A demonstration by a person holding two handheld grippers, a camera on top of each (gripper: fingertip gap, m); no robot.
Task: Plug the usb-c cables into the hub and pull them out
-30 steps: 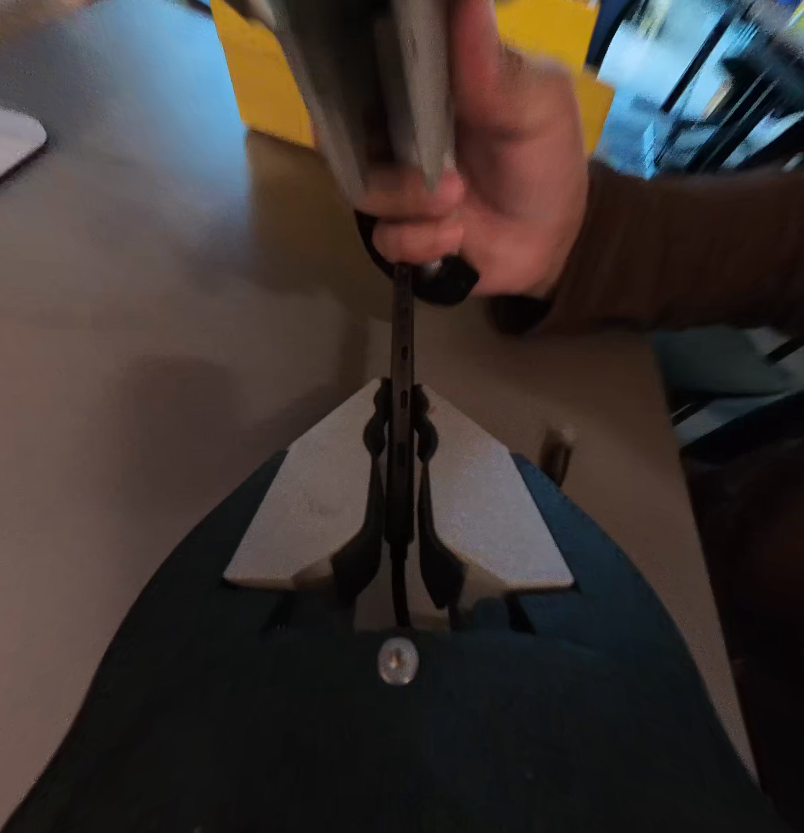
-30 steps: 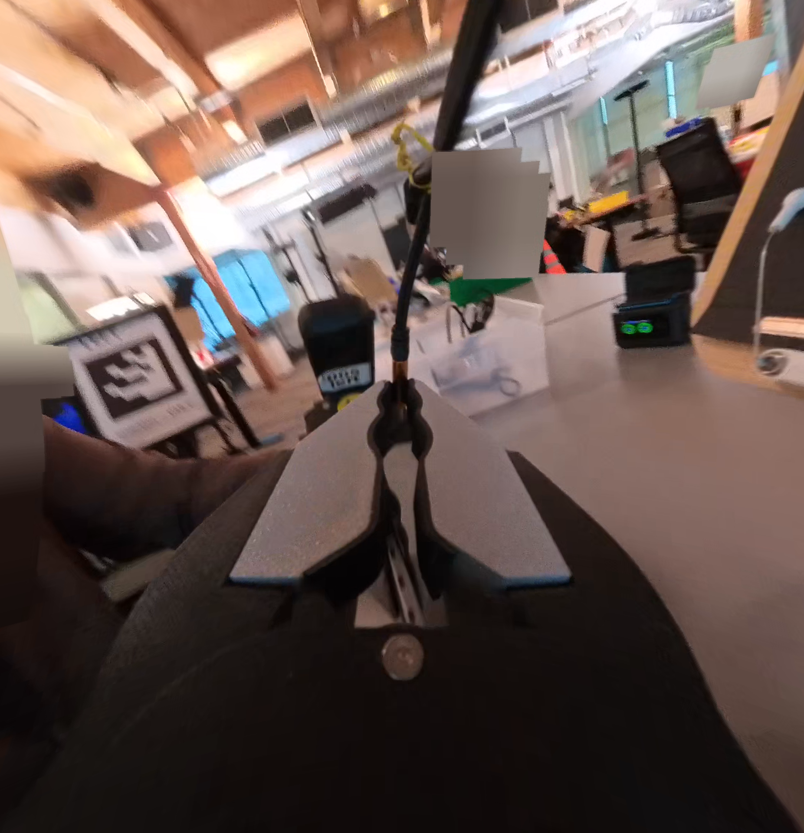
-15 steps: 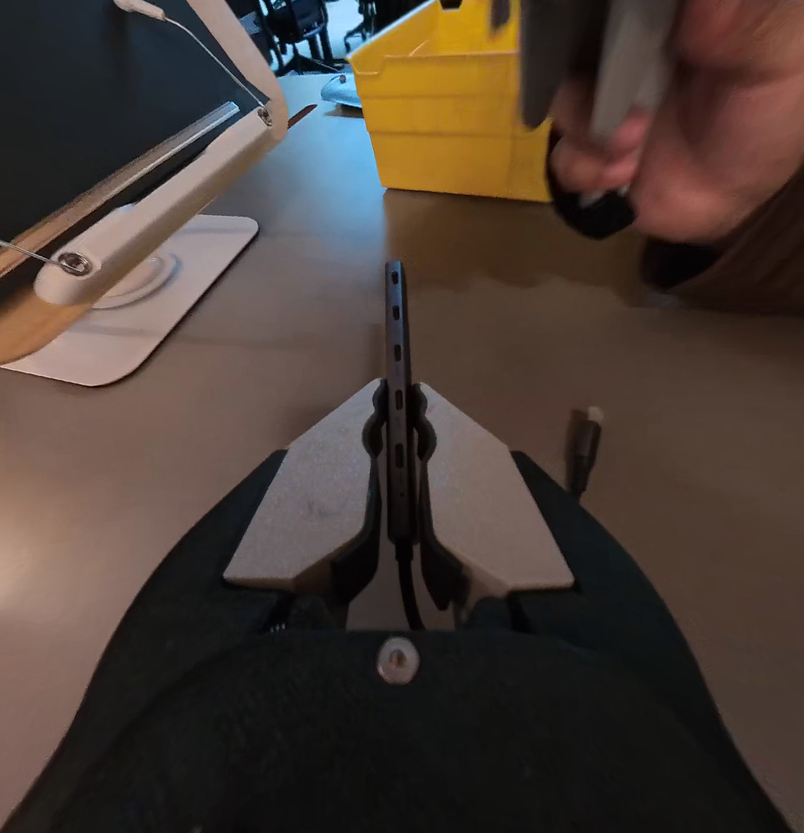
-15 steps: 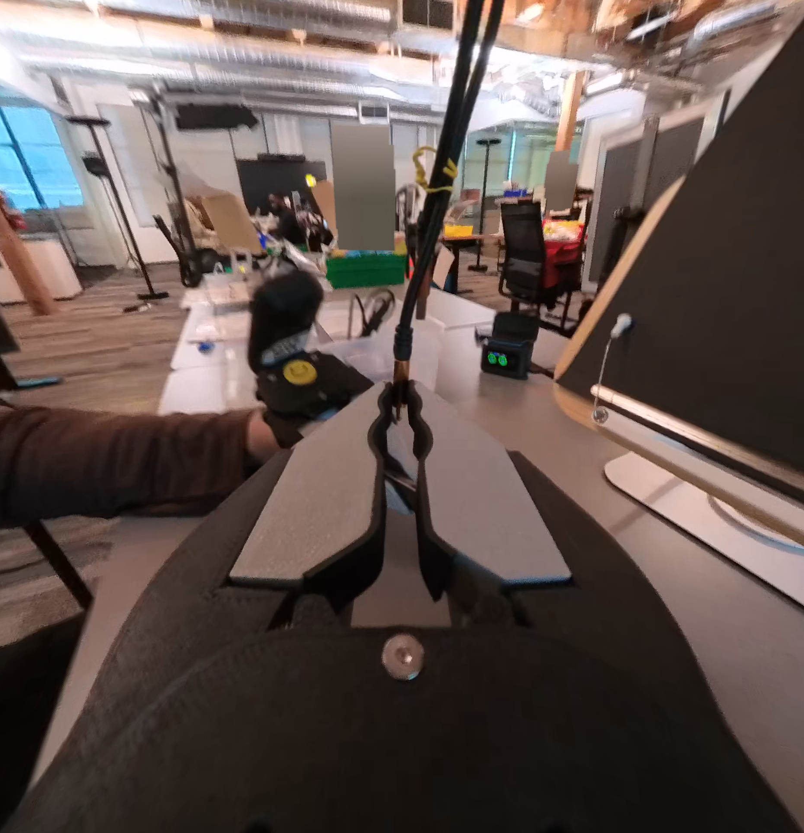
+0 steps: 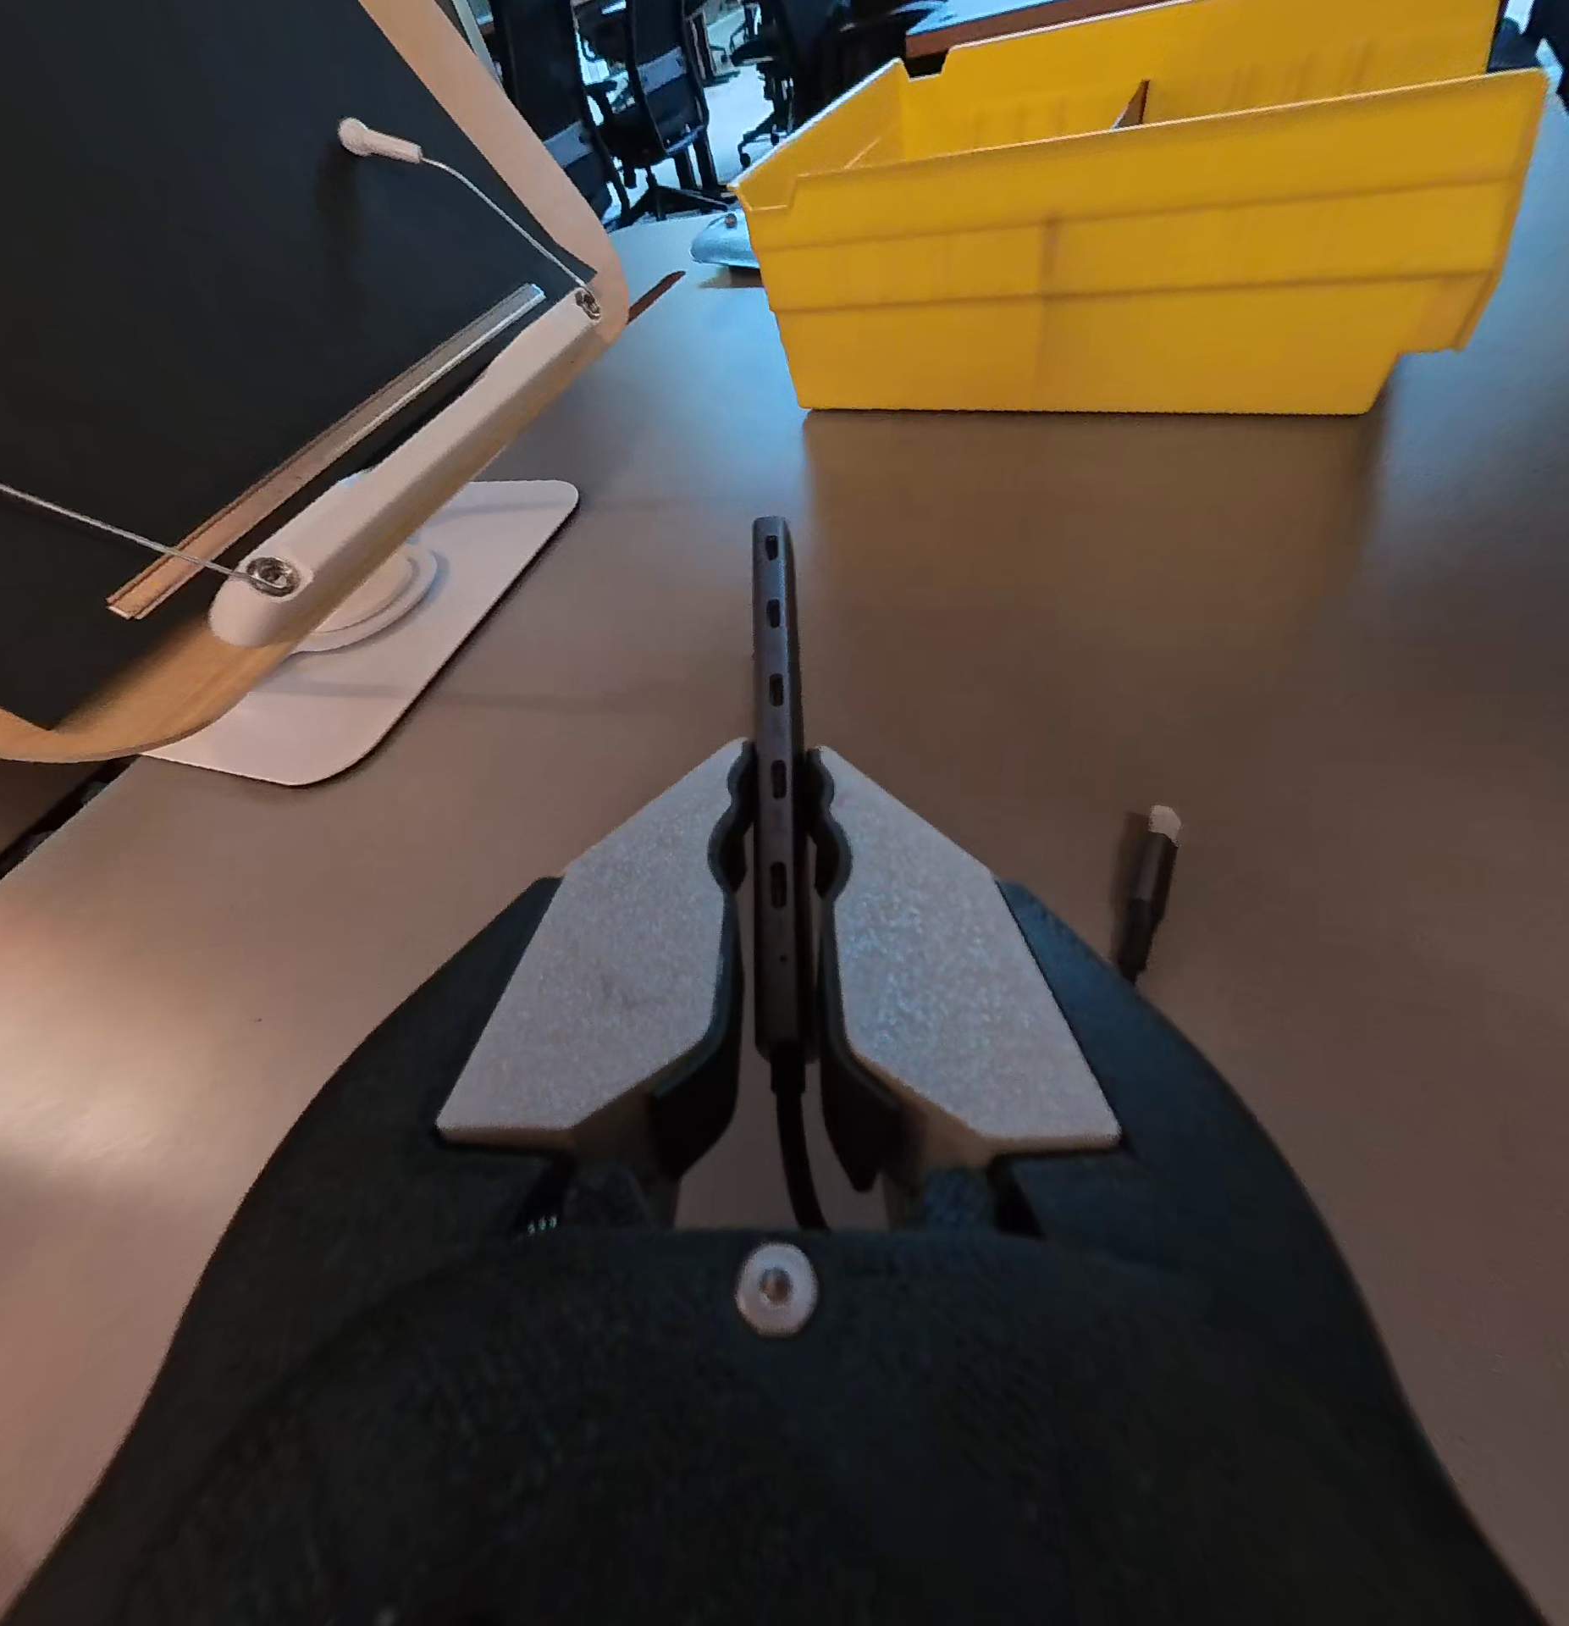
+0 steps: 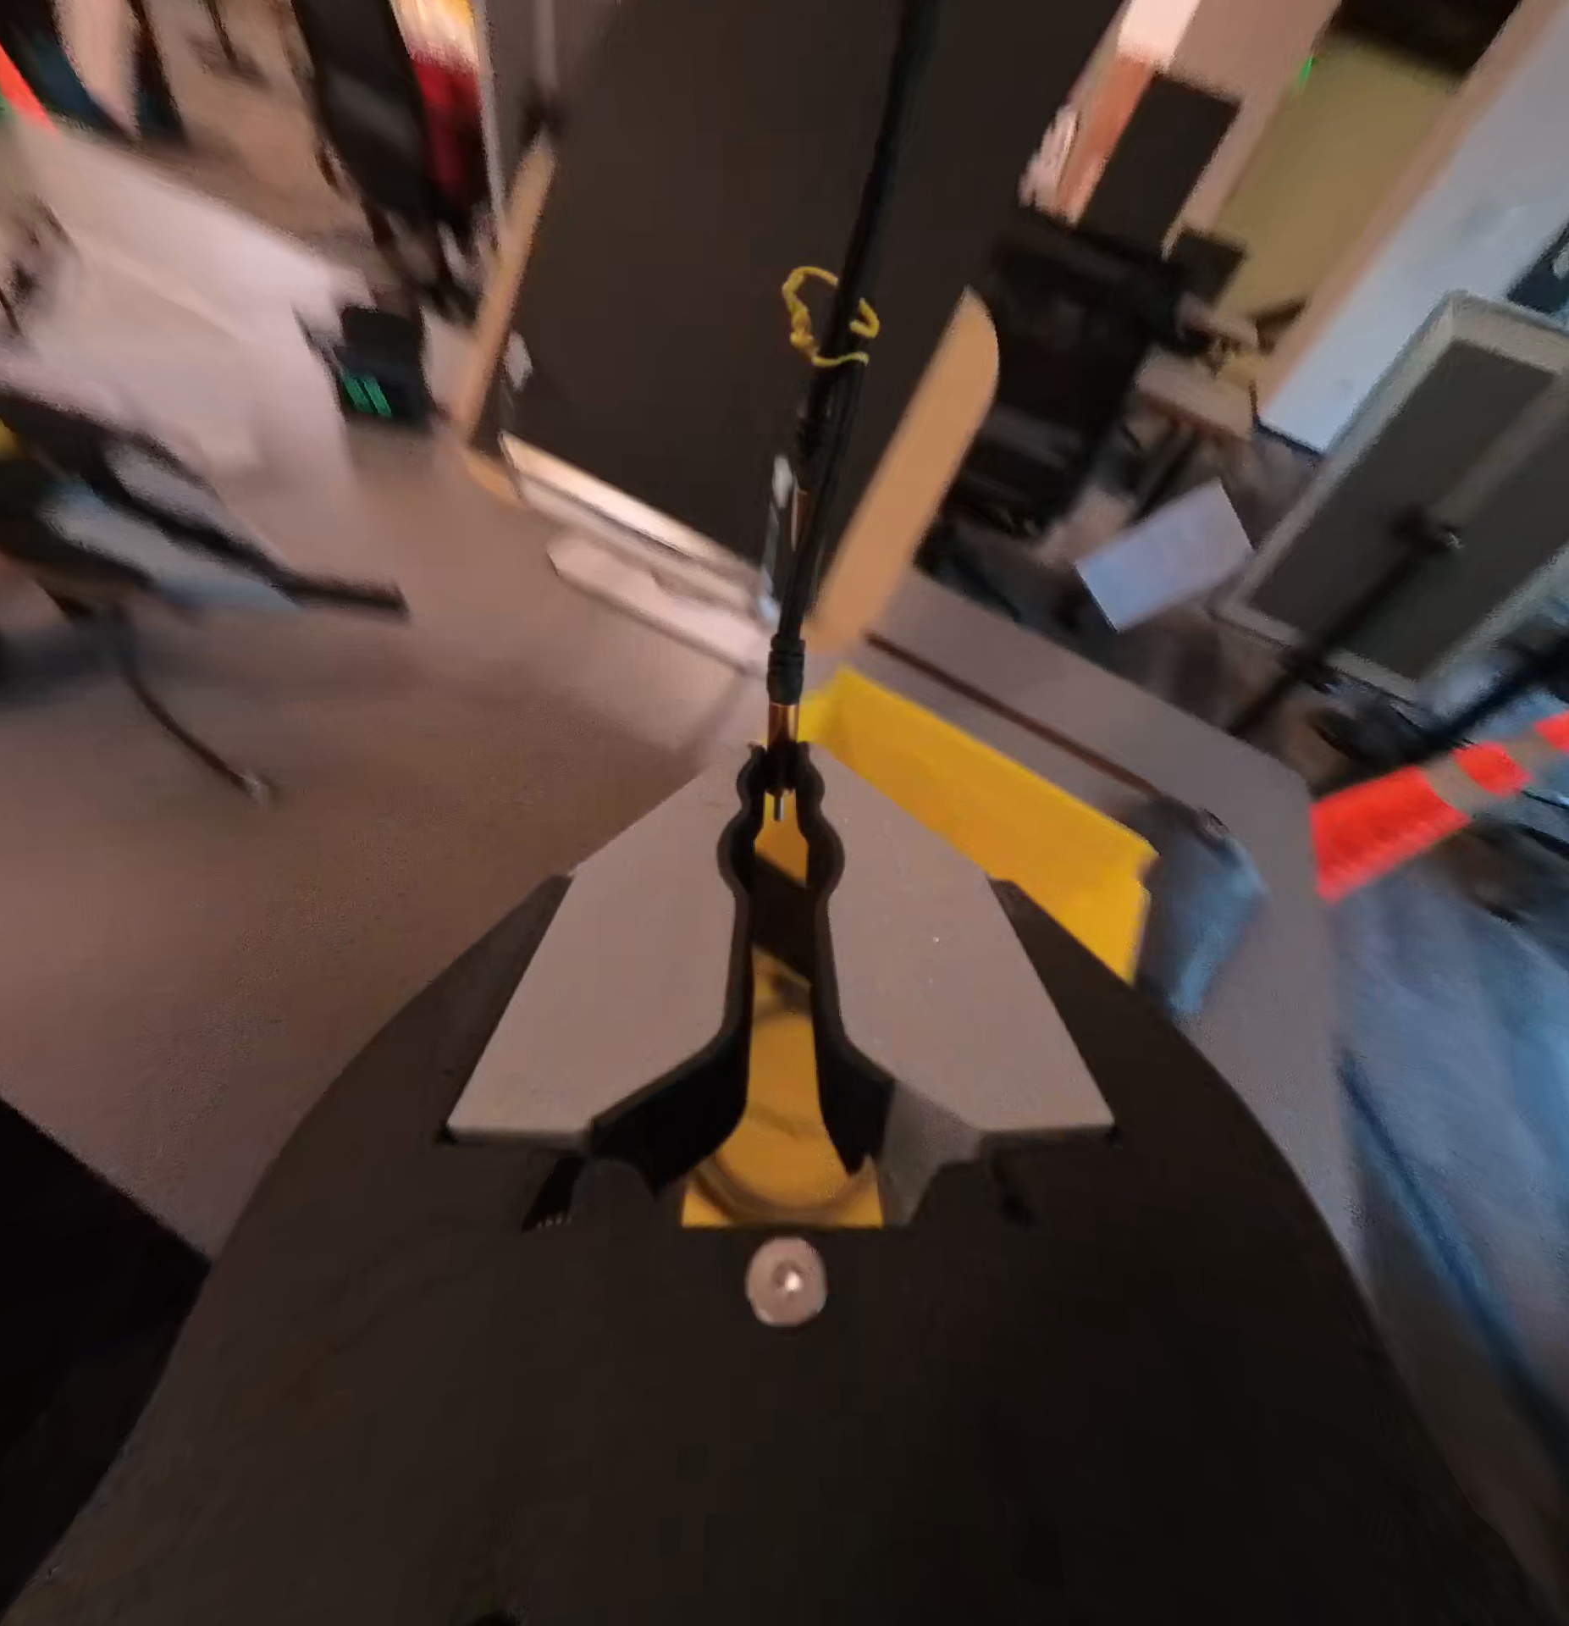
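Note:
My left gripper (image 5: 778,774) is shut on a slim dark grey hub (image 5: 776,633) held on edge above the table, its row of several ports facing up and empty. The hub's own black lead (image 5: 794,1144) runs back between the fingers. A loose dark USB-C plug (image 5: 1146,871) lies on the table just right of the left gripper. My right gripper (image 6: 780,774) is shut on the plug end of a black USB-C cable (image 6: 829,440), which hangs away from the tips; a yellow twist tie (image 6: 824,321) wraps it. The right wrist view is motion-blurred.
A yellow plastic bin (image 5: 1141,255) stands at the back right of the brown table (image 5: 1203,660); it also shows under the right gripper (image 6: 983,792). A black tilted panel on a white stand (image 5: 305,457) is at the left. Office furniture fills the background. The grippers' ends are close to 35 cm from one another.
The right gripper with its cable pulled away from the hub and swung over the yellow bin, leaving the left view. The left gripper lowered and steadied, still holding the hub.

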